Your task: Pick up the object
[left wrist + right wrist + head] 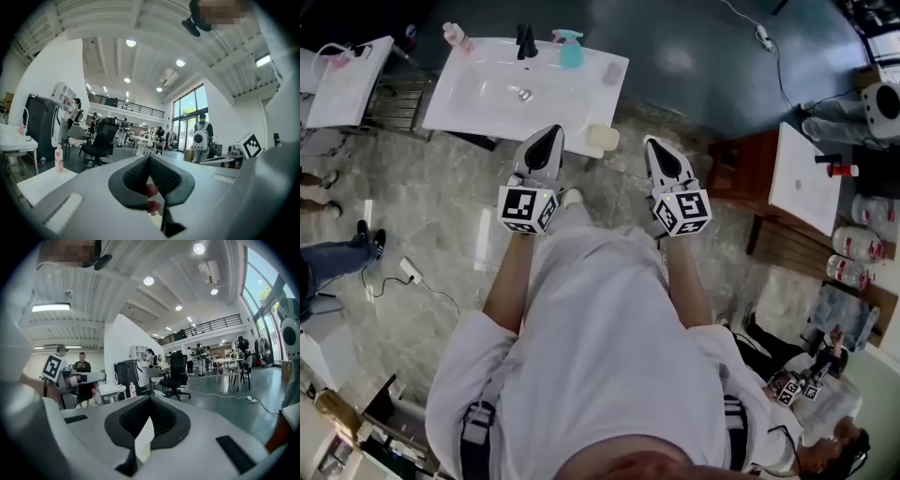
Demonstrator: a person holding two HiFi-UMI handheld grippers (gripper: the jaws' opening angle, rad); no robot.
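I've got L gripper (549,134) & R gripper (655,144) both pressed together, nothing pinched, pointing fwd near the sink (450,108). Sponge (602,141) sits btwn them.

A large open-plan lab or test hall, office-like in its fittings: a high white ceiling with round lights (148,281), a railed mezzanine (201,326) and tall windows (190,119). Office chairs (177,369) and work tables (229,363) stand on a polished floor crossed by a cable (220,395) — and a free-standing washbasin (478,94) unit sits out on that floor.
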